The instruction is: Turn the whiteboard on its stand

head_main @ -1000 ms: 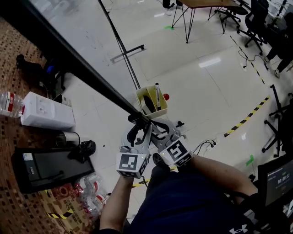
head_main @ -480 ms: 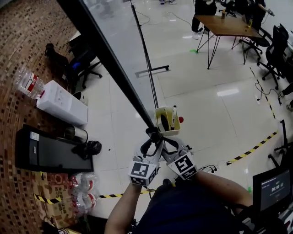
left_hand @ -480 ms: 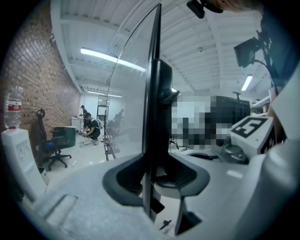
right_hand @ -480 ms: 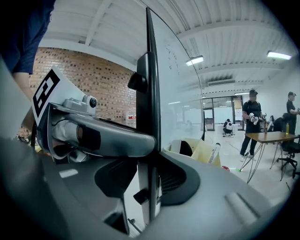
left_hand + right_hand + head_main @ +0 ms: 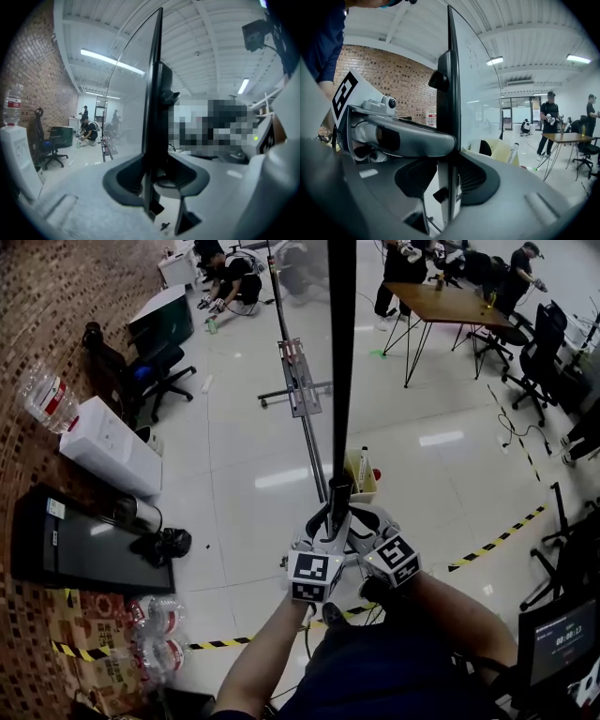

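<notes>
Swung edge-on, whiteboard [image 5: 341, 352] clamped by left hand-held gripper [image 5: 330, 514] and right hand-held gripper [image 5: 354, 518] — yellow tray [image 5: 359, 486] just beyond.

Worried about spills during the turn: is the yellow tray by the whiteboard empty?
No, in the right gripper view a marker stands in the yellow tray.

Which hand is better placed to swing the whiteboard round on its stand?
Barely any difference: left tool and right tool both clamp the whiteboard at its edge, side by side. Probably left, sitting straight in line with that edge.
</notes>
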Available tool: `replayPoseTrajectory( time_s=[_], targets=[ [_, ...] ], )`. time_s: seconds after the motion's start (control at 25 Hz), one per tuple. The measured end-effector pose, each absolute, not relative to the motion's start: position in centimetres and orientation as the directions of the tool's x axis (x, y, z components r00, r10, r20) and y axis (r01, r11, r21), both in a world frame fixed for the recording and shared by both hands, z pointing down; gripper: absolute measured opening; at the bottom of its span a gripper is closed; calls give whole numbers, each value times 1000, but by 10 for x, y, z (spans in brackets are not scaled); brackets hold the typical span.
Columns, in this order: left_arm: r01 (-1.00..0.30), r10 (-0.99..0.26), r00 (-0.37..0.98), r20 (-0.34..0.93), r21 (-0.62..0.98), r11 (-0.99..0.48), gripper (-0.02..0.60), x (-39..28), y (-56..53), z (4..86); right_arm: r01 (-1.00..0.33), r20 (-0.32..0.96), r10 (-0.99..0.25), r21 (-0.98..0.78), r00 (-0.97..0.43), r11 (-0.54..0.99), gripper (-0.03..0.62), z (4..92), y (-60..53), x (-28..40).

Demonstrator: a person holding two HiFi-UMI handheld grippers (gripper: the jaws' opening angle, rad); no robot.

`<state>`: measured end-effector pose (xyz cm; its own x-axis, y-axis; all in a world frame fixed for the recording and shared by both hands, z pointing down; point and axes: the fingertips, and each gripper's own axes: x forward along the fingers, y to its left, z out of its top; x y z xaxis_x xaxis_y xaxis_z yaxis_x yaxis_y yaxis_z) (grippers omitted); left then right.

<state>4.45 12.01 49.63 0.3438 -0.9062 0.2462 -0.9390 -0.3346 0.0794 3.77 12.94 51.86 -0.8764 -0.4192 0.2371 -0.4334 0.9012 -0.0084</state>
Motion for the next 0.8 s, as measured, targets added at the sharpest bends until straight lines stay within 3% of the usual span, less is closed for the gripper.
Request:
replayPoseTrajectory(
  time_s=[0.52,0.8],
  targets=[
    [-932,-904,362,226,95,-350,158,78,163,497,-434,227,-419,-19,-879,901,143,519,173,68],
    [-953,-922,303,241,93,-289,161,78,189,491,-380,204,-358,-82,-911,921,135,520,199,70]
  ],
)
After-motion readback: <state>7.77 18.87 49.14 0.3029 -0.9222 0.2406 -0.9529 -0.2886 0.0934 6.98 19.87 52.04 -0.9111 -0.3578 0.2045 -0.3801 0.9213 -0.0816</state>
